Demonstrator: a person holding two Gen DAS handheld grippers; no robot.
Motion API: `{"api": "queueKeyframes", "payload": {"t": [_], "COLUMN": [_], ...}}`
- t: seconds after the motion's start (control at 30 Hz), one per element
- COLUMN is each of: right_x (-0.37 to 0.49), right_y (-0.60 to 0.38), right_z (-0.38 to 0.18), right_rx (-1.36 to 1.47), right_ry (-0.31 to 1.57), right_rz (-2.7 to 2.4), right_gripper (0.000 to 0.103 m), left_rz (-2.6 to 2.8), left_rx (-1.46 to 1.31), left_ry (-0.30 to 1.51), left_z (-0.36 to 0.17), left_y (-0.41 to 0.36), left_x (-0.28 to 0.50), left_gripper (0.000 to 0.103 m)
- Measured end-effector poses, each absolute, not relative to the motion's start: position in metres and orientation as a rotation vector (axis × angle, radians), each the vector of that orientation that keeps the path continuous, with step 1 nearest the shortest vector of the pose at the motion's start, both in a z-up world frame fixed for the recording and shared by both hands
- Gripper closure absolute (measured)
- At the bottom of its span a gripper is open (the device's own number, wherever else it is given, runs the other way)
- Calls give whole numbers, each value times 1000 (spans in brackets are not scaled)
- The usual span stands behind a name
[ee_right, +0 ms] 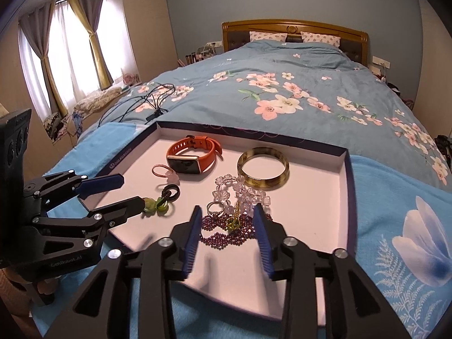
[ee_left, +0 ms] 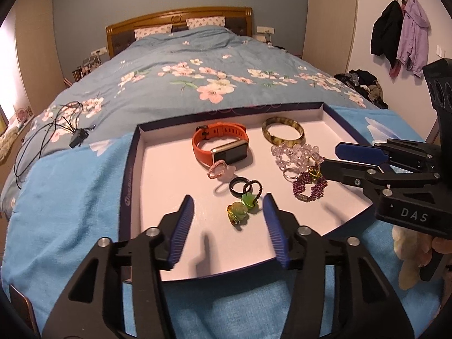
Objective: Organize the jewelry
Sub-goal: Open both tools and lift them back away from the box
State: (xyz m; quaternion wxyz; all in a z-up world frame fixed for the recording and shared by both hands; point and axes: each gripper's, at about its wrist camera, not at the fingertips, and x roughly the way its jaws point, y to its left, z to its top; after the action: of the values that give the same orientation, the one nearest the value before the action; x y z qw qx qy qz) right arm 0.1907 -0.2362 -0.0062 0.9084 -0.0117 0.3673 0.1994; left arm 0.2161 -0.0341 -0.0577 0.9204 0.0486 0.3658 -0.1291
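Bedroom with grey-blue wall, wooden headboard (ee_right: 295,26) and a bed (ee_left: 180,65) covered by a blue floral quilt; a fleecy light-blue blanket (ee_left: 70,186) is spread over the near end

Tray (ee_left: 132,169): shallow box lid, dark blue rim, pale lining, laid on the blanket. All jewelry is kept inside it

- Orange watch (ee_left: 220,145): rubbery strap, rectangular dark face, placed at the back
- Bangle (ee_left: 283,134): rigid, mottled amber-green, glossy, beside the watch
- Clear bead bracelet (ee_right: 240,190): faceted, translucent, heaped against a silver ring (ee_right: 216,207) and a purple beaded bracelet (ee_right: 226,233)
- Pink cord loop (ee_left: 217,168): braided, with a pale stone, touching the watch
- Black ring (ee_left: 236,186): smooth, overlapped by a dark cord loop
- Green charms (ee_left: 243,206): rounded, glassy, gold-trimmed

Left hand-held gripper (ee_left: 228,220): ribbed blue pads held apart, nothing gripped; green charms are seen between the fingers, untouched. Right hand-held gripper (ee_right: 227,234): jaws parted, nothing gripped; the purple bracelet and a small gold-green charm lie between them

Black cables (ee_left: 56,130) are tangled on the quilt behind the tray's left side. Coats (ee_left: 401,34) are hung on wall hooks; curtains (ee_right: 56,45) are drawn back at the window
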Motion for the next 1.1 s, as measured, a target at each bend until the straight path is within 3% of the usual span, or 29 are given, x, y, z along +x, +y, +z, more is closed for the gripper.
{"api": "queueKeyframes", "payload": {"t": [0.1, 0.17, 0.23, 0.3, 0.33, 0.8, 1.1], "right_x": [181, 168, 158, 145, 137, 51, 32], "right_y": [-239, -243, -245, -248, -251, -248, -248], "right_z": [0, 7, 14, 19, 22, 35, 36], "right_rx": [-14, -5, 4, 15, 24, -5, -4], "right_ry": [730, 690, 655, 615, 585, 343, 308], "right_rz": [406, 396, 396, 385, 377, 265, 232], "right_gripper": [49, 31, 26, 11, 8, 7, 7], "left_rz": [-259, -257, -247, -229, -222, -107, -89], "left_rx": [107, 100, 91, 93, 89, 33, 12], "left_ry": [708, 673, 616, 563, 540, 311, 254], "left_z": [-47, -38, -27, -18, -14, 10, 17], "left_y": [-34, -31, -26, -21, -19, 9, 7], "left_x": [205, 195, 180, 164, 156, 56, 23], "left_gripper": [30, 17, 11, 5, 5, 5, 5]}}
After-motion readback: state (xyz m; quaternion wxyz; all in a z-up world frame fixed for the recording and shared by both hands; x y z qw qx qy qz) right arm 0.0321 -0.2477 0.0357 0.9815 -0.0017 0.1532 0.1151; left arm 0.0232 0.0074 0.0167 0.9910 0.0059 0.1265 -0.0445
